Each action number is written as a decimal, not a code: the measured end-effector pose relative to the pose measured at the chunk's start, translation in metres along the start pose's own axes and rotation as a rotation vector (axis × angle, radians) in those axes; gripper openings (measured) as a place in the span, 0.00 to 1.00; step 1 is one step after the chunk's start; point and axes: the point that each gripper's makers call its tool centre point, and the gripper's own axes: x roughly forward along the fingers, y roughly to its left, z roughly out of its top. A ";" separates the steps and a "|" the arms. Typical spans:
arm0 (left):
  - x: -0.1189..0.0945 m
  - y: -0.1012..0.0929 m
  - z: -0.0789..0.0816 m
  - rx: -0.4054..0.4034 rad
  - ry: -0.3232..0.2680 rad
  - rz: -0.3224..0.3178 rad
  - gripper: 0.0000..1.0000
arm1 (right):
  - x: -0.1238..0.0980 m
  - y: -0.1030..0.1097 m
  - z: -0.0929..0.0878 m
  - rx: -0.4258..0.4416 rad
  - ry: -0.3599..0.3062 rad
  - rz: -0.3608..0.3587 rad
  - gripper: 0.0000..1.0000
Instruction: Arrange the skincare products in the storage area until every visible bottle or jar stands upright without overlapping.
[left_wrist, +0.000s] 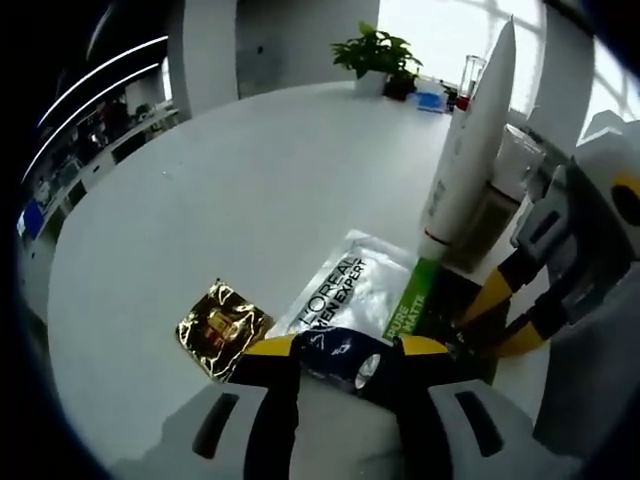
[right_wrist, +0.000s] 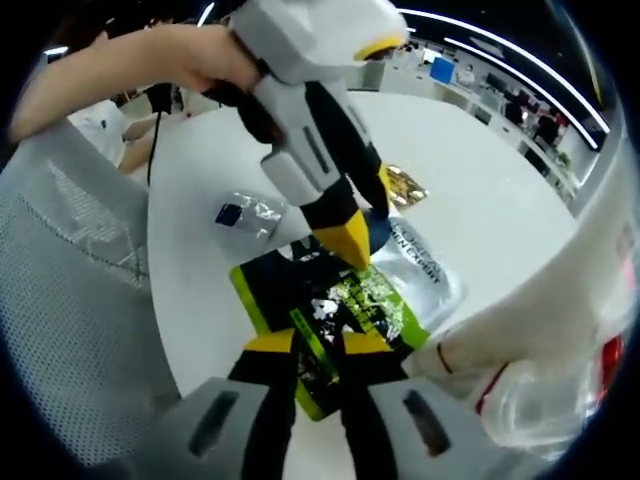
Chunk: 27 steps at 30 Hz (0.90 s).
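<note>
A dark blue and silver sachet (left_wrist: 340, 358) sits between the yellow tips of my left gripper (left_wrist: 345, 348), which is shut on it just above the table. Beyond it lies a silver L'Oreal sachet (left_wrist: 345, 290), and beside that a green-and-black packet (left_wrist: 412, 305). My right gripper (right_wrist: 318, 345) is shut on the near edge of that packet (right_wrist: 350, 300). The right gripper (left_wrist: 478, 322) reaches in from the right. A white tube (left_wrist: 475, 150) stands upright behind the packet. A hand holds the left gripper (right_wrist: 350, 240) over the silver sachet (right_wrist: 420, 265).
A gold foil sachet (left_wrist: 222, 328) lies left of the silver one. Another small silver sachet with a blue label (right_wrist: 245, 215) lies on the white round table (left_wrist: 250, 180). A potted plant (left_wrist: 375, 50) and a clear cup (left_wrist: 470, 75) stand at the far edge. A clear plastic bag (right_wrist: 545, 410) lies at the right.
</note>
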 end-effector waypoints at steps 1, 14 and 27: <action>-0.002 0.000 0.000 0.008 0.007 0.004 0.35 | 0.000 0.000 0.000 -0.001 0.000 0.001 0.16; -0.047 -0.008 0.010 0.025 -0.007 0.058 0.38 | 0.000 0.001 0.000 -0.027 0.011 0.009 0.16; -0.087 -0.024 0.016 0.048 -0.055 0.121 0.41 | -0.037 0.000 0.029 -0.029 -0.108 -0.022 0.17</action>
